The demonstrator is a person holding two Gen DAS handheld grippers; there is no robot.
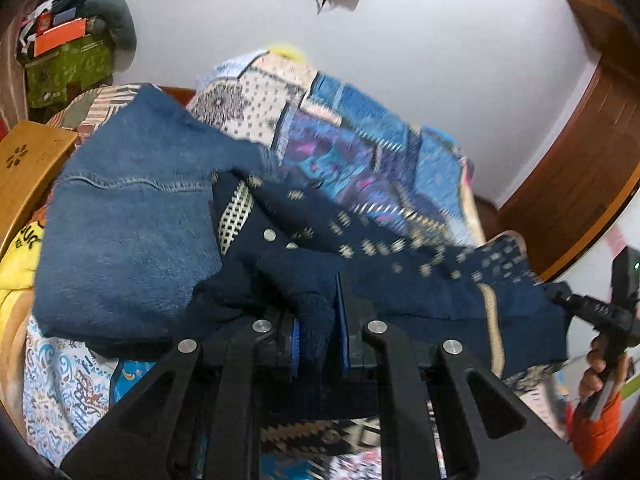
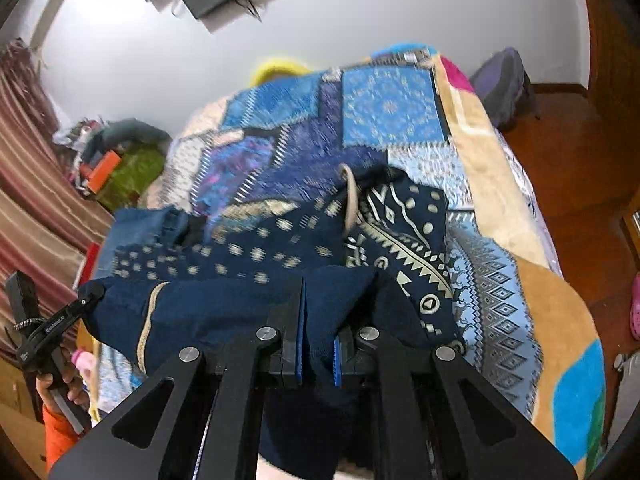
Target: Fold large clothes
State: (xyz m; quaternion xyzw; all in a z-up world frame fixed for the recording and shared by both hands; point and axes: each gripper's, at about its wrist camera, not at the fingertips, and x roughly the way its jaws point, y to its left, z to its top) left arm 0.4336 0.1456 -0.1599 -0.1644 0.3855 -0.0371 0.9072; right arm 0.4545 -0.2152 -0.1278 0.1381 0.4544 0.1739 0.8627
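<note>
- The left gripper (image 1: 316, 344) has its blue-padded fingers (image 1: 295, 344) pinched narrow on a bunched fold of the navy patterned garment (image 1: 400, 276), so the cloth is held, not just touched.
- The right gripper (image 2: 318, 354) is clamped the same way on another part of that garment's (image 2: 248, 300) edge; dark fabric fills the slim gap between its fingers (image 2: 301, 344).
- In each wrist view the other gripper appears at the frame's side, gripping the far end of the same cloth edge, with a hand (image 1: 600, 364) around its handle. Holding two separate points likely keeps the edge stretched between them, so it can be carried over as a straight fold line.
- The garment hangs partly lifted above the bed, its printed panel trailing down onto the patchwork bedspread (image 2: 384, 108).
- A pair of blue jeans (image 1: 132, 208) lies just beside it on the left, and the navy cloth overlaps its edge; whether the two are tangled I cannot tell.
- Both views are smeared with motion, which suits a sweep across the bed mid-fold.
- The bed serves as the broad flat surface needed for something this large. A box of clutter (image 1: 68, 64) by the wall sits well apart.
</note>
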